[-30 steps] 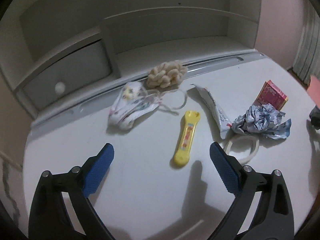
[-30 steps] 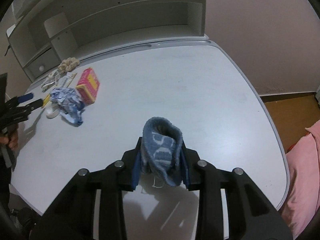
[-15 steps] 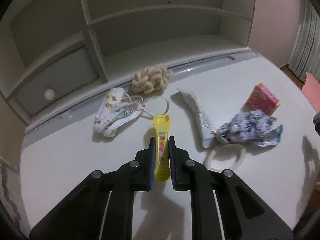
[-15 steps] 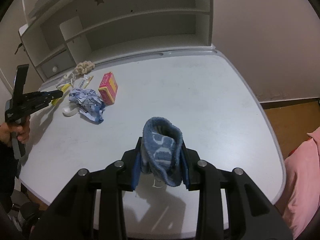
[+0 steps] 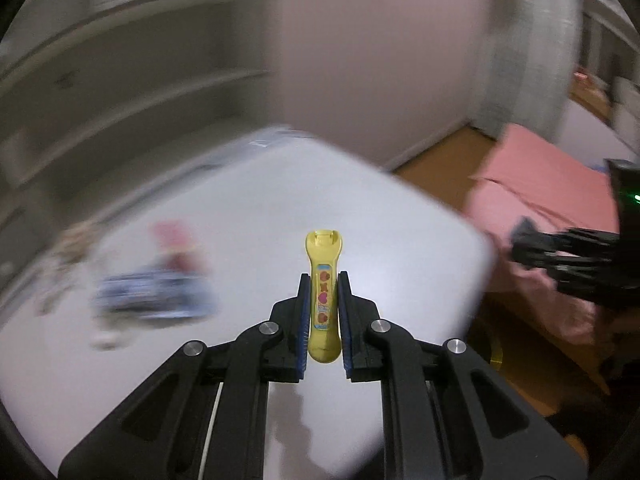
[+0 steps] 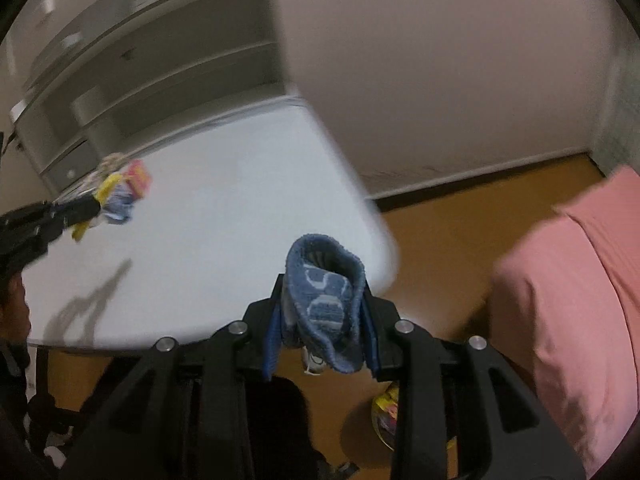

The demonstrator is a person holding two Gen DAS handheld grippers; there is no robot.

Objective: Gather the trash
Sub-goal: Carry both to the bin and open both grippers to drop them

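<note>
Both your grippers are loaded.
Your left gripper (image 5: pixel 323 292) clamps the yellow tool (image 5: pixel 323 280) above the desk (image 5: pixel 240 200); your right gripper (image 6: pixel 320 320) pinches the blue sock (image 6: pixel 324 300) past the desk's edge.

blue towel (image 6: pixel 324 304), woven letters "OS"

Yellow toy (image 5: pixel 324 300) with a blue-edged label of red and pink shapes, between blue pads (image 5: pixel 304 320) on black jaws. Blue towel (image 6: pixel 324 304) with pale lettering. White desk (image 5: pixel 240 208), pink bed (image 6: pixel 572 280), orange-brown floor (image 6: pixel 452 232), pinkish wall (image 6: pixel 440 60).
</note>
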